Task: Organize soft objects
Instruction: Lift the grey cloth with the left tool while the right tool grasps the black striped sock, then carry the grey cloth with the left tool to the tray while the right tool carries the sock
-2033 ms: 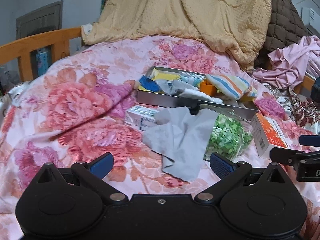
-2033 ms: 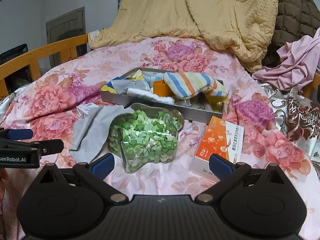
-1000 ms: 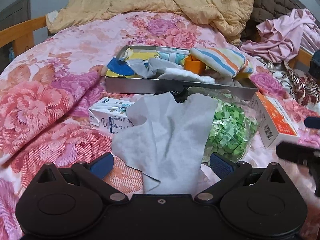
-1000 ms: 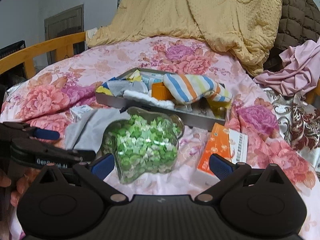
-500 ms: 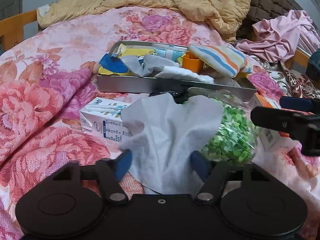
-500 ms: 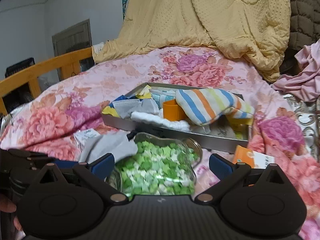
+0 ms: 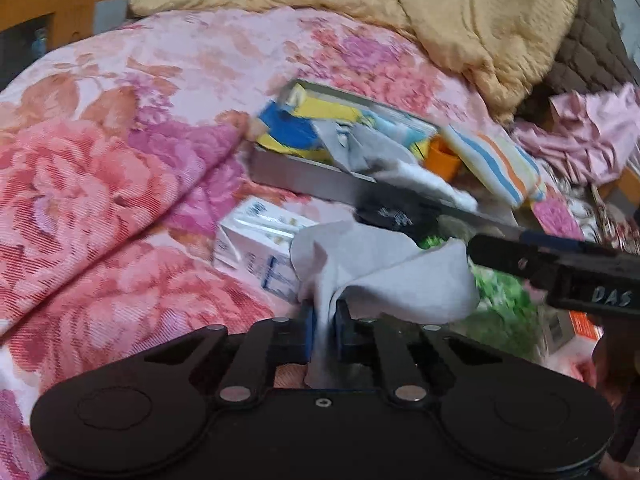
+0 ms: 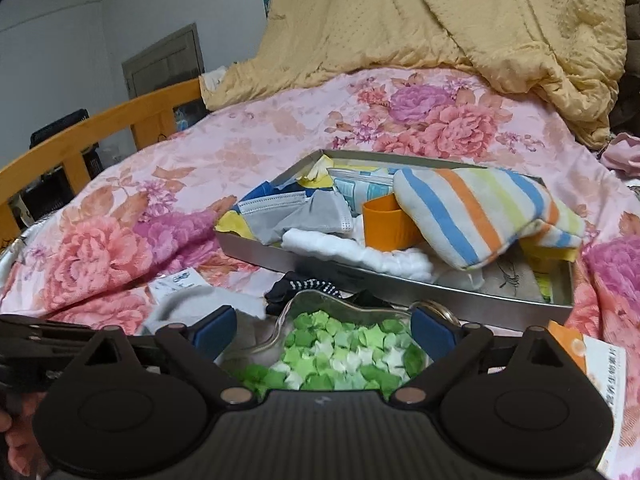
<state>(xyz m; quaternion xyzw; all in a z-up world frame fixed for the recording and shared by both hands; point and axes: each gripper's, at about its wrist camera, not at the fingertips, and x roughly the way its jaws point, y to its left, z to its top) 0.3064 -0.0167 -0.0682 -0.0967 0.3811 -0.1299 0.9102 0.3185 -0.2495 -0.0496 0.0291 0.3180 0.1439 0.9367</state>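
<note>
My left gripper (image 7: 323, 320) is shut on a grey cloth (image 7: 384, 276), which hangs lifted and bunched from the pads. The cloth also shows at the lower left of the right wrist view (image 8: 200, 304). My right gripper (image 8: 324, 332) is open and empty, its fingers either side of a clear jar of green paper stars (image 8: 340, 356). The right gripper shows from the side in the left wrist view (image 7: 560, 264). Behind stands a metal tray (image 8: 440, 292) holding a striped mitt (image 8: 480, 216), a grey mask (image 8: 296, 216), white cotton (image 8: 360, 252) and an orange cup (image 8: 386, 220).
A white carton (image 7: 256, 240) lies left of the cloth. An orange box (image 8: 600, 368) lies at the right. A dark striped sock (image 8: 304, 288) lies in front of the tray. A yellow blanket (image 8: 440, 20) is piled behind, and a wooden bed rail (image 8: 100, 128) runs along the left.
My left gripper has closed on the grey cloth and lifted it. My right gripper has moved forward and down over the star jar.
</note>
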